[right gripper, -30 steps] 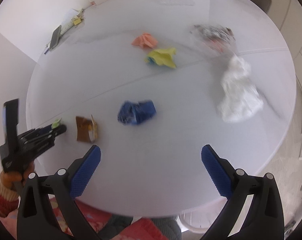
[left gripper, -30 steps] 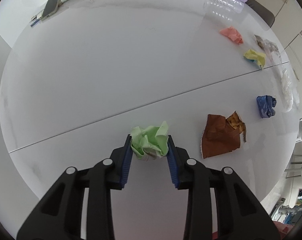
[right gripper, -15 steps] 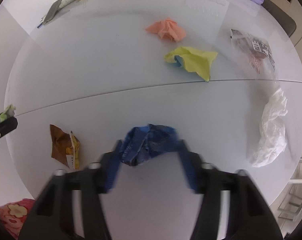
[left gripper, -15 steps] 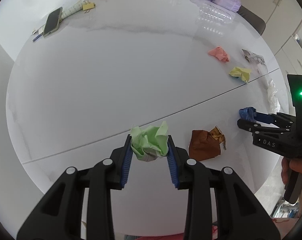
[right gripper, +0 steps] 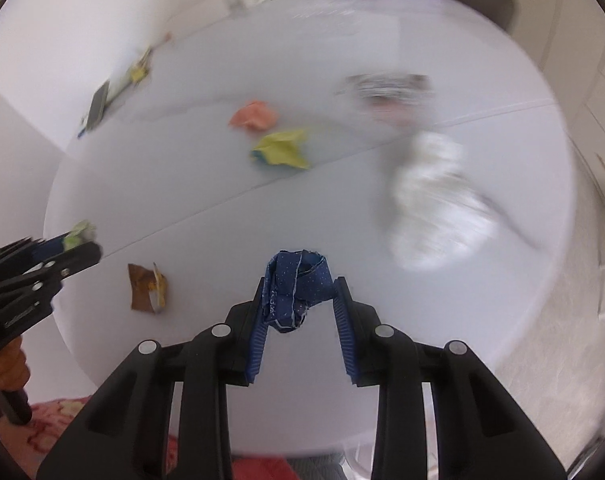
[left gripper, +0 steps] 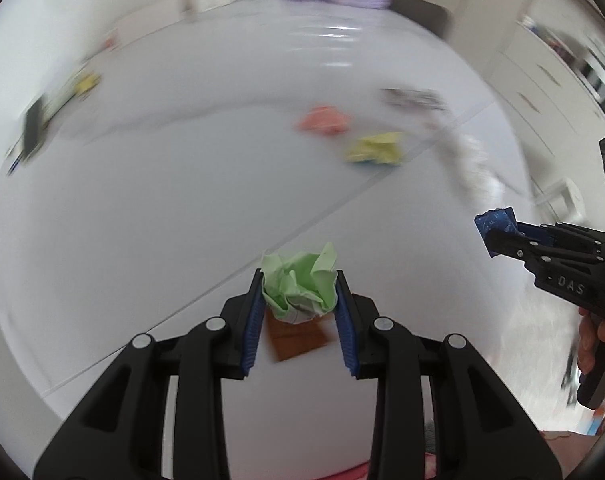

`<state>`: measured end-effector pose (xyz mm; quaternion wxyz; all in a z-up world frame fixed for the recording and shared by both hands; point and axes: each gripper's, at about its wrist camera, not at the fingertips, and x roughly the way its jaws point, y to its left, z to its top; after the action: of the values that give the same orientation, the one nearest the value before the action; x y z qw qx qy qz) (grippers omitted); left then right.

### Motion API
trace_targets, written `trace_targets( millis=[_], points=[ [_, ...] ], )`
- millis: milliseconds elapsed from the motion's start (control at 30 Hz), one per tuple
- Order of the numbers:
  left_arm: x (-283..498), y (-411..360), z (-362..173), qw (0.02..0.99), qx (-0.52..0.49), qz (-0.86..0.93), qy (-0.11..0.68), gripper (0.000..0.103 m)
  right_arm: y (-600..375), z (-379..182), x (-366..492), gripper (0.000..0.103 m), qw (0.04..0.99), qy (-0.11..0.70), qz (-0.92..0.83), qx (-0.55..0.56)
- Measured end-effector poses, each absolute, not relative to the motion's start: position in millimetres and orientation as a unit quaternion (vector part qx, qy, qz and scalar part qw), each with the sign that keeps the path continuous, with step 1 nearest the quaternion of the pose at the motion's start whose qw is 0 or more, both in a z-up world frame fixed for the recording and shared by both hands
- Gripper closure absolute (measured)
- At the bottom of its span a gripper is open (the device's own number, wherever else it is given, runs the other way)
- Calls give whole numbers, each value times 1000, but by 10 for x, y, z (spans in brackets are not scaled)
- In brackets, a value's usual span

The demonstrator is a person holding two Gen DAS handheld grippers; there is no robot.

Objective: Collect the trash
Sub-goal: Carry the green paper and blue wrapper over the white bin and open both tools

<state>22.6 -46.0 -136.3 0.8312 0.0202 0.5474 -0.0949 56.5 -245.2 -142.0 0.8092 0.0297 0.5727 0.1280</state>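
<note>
Both of my grippers were off the white table (right gripper: pixel 230 216), each carrying a wad of trash.

My left gripper (left gripper: pixel 298 292) pinched the crumpled green paper (left gripper: pixel 300 286) firmly between its blue pads, above the brown wrapper (right gripper: pixel 146 288) lying on the tabletop. My right gripper (right gripper: pixel 300 294) had its jaws closing on the blue wrapper (right gripper: pixel 294 288), which sat squeezed between them. Farther back on the table lay the pink paper (right gripper: pixel 254 116), the yellow paper (right gripper: pixel 282 148), a white plastic bag (right gripper: pixel 434 200) and a blurred printed wrapper (right gripper: pixel 386 88).
</note>
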Motion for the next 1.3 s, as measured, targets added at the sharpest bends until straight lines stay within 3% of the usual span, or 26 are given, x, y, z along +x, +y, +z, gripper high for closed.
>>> trace_targets(
  millis=[500, 900, 967, 1033, 1067, 1200, 1300],
  points=[
    [-579, -2866, -1361, 730, 176, -401, 525, 71, -4197, -1301, -1109, 71, 813, 563, -32, 143],
    [-1026, -3504, -1528, 696, 194, -428, 542, 71, -4647, -1323, -1624, 71, 811, 561, -51, 157],
    [-1043, -3510, -1538, 697, 196, -425, 543, 65, -4675, -1333, -1670, 71, 812, 561, -49, 156],
    [-1056, -3513, -1541, 702, 201, -417, 541, 30, -4696, -1331, -1708, 71, 812, 560, -46, 156],
    [-1072, -3502, -1521, 707, 204, -412, 537, 25, -4699, -1333, -1719, 70, 812, 560, -45, 156],
    [-1091, -3496, -1463, 719, 199, -405, 529, 12, -4709, -1323, -1771, 69, 813, 559, -42, 155],
    [-1055, -3456, -1454, 728, 197, -388, 530, 11, -4701, -1327, -1766, 69, 814, 560, -39, 153]
  ],
)
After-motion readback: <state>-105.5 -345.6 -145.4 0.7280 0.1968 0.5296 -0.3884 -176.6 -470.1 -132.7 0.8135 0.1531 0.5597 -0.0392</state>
